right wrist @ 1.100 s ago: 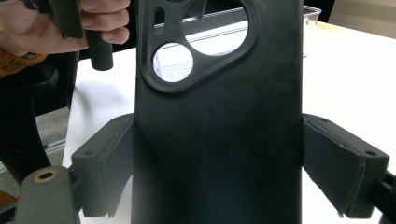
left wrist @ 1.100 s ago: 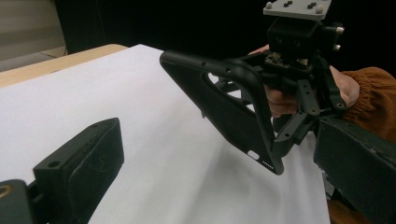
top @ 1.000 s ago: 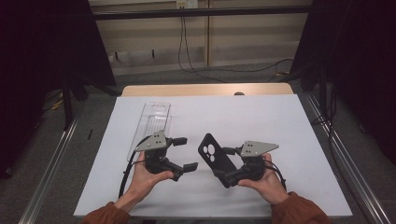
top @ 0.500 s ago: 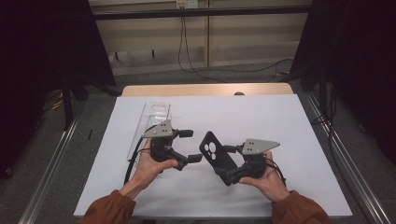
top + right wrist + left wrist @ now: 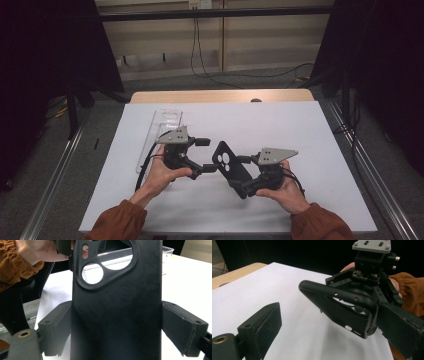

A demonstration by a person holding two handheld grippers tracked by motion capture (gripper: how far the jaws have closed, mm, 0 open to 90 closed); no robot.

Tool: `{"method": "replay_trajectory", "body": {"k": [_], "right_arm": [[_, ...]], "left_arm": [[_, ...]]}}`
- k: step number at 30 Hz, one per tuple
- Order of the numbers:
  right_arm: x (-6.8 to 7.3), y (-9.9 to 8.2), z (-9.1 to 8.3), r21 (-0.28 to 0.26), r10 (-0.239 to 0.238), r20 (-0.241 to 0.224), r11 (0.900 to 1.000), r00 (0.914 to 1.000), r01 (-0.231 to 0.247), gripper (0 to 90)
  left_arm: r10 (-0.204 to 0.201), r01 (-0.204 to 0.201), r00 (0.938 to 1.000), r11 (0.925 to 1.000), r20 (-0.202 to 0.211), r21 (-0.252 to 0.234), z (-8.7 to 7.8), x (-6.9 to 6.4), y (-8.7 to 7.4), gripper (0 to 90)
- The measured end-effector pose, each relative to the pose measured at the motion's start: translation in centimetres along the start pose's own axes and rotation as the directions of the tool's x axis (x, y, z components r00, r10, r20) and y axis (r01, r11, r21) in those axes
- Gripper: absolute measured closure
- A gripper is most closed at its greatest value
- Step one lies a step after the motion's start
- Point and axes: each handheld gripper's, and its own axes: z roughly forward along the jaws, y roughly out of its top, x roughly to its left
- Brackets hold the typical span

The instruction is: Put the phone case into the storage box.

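A black phone case (image 5: 227, 162) with a camera cut-out is held tilted above the white table, and my right gripper (image 5: 244, 174) is shut on its lower part. In the right gripper view both pads (image 5: 183, 331) press the sides of the case (image 5: 115, 310). My left gripper (image 5: 206, 155) stands open just left of the case, pointing at it. From the left gripper view, the case (image 5: 339, 307) lies between the wide-set jaws, with its end close to the right-hand pad (image 5: 402, 327) and well apart from the left-hand one.
A clear plastic box (image 5: 162, 132) lies on the white table top (image 5: 300, 130) behind my left hand. A wooden edge (image 5: 220, 96) borders the far side. Metal rails (image 5: 55, 175) run along both sides of the table.
My left gripper has moved away from the person and slightly right, bringing its jaws up to the case. The right gripper and the case have stayed put.
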Motion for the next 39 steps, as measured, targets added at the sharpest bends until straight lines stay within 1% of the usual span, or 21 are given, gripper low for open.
{"method": "replay_trajectory", "body": {"k": [2,3,5,9,11,12,16,19,21,22,23,25,26,28,30,32,34,37,39], "right_arm": [[0.0,0.0,0.0,0.0,0.001,-0.005,1.0,1.0,-0.001,13.7],[0.0,0.0,0.1,0.003,-0.003,-0.006,1.0,1.0,0.003,13.7],[0.1,0.0,0.1,0.004,0.0,-0.011,1.0,0.9999,0.0,13.7],[0.0,-0.1,0.3,0.009,0.0,-0.019,1.0,0.9998,0.001,13.7],[-0.1,-0.1,0.3,0.011,-0.002,-0.026,0.9999,0.9997,0.002,13.7],[0.0,-0.1,0.4,0.012,0.0,-0.034,0.9999,0.9994,0.0,13.7],[-0.1,-0.1,0.4,0.017,0.002,-0.05,0.9999,0.9988,-0.002,13.7],[-0.1,-0.2,0.5,0.027,-0.003,-0.066,0.9996,0.9978,0.005,13.8],[0.0,-0.2,0.6,0.032,-0.007,-0.072,0.9995,0.9974,0.01,13.8],[0.0,-0.2,0.6,0.032,-0.004,-0.08,0.9994,0.9968,0.007,13.8],[0.0,-0.2,0.6,0.034,-0.006,-0.082,0.9994,0.9966,0.009,13.7],[0.0,-0.2,0.6,0.037,-0.008,-0.093,0.9992,0.9956,0.012,13.8],[0.1,-0.2,0.7,0.04,-0.015,-0.102,0.999,0.9946,0.019,13.8],[0.1,-0.2,0.7,0.042,-0.013,-0.109,0.999,0.994,0.017,13.8],[0.1,-0.2,0.8,0.042,-0.021,-0.118,0.9988,0.9928,0.026,13.8],[0.2,-0.3,0.9,0.048,-0.021,-0.129,0.9985,0.9914,0.028,13.8],[0.2,-0.3,0.9,0.055,-0.022,-0.139,0.998,0.9901,0.03,13.8],[0.3,-0.3,0.9,0.058,-0.025,-0.15,0.9978,0.9884,0.034,13.8],[0.4,-0.3,0.9,0.06,-0.028,-0.157,0.9975,0.9872,0.038,13.9]], "left_arm": [[0.005,-0.005,1.0,1.0,0.002,0.005,0.1,0.1,-0.1,6.2],[0.002,-0.002,0.9999,1.0,0.012,0.006,0.1,0.1,-0.1,6.2],[0.005,-0.005,0.9999,0.9999,0.013,0.01,0.3,0.1,-0.1,5.9],[0.022,-0.022,0.9997,0.9991,0.009,0.037,0.5,0.0,-0.2,5.4],[0.036,-0.037,0.9992,0.9982,0.02,0.048,0.7,-0.1,-0.3,5.4],[0.032,-0.034,0.9992,0.998,0.025,0.054,0.7,-0.1,-0.3,5.1],[0.034,-0.035,0.999,0.9982,0.029,0.05,0.7,-0.1,-0.3,5.4],[0.045,-0.047,0.9978,0.9975,0.048,0.053,0.7,-0.1,-0.3,4.8],[0.042,-0.046,0.9973,0.9973,0.06,0.057,0.7,-0.2,-0.3,4.8],[0.05,-0.053,0.9968,0.9971,0.063,0.055,0.7,-0.2,-0.3,4.9],[0.048,-0.052,0.9965,0.9973,0.068,0.052,0.7,-0.2,-0.3,5.0],[0.062,-0.067,0.9947,0.9962,0.082,0.056,0.7,-0.2,-0.3,4.9],[0.064,-0.07,0.9939,0.9958,0.089,0.06,0.8,-0.2,-0.3,4.9],[0.069,-0.075,0.9919,0.9954,0.107,0.059,0.8,-0.3,-0.3,4.8],[0.072,-0.079,0.9903,0.9952,0.119,0.057,0.9,-0.3,-0.3,4.0],[0.076,-0.085,0.9877,0.9944,0.137,0.063,1.0,-0.3,-0.3,4.1],[0.088,-0.099,0.9834,0.9929,0.159,0.066,1.1,-0.4,-0.2,6.8],[0.111,-0.124,0.9792,0.9899,0.17,0.068,1.0,-0.5,-0.1,7.2],[0.117,-0.13,0.9763,0.9894,0.182,0.064,1.0,-0.5,-0.1,7.1]]}}
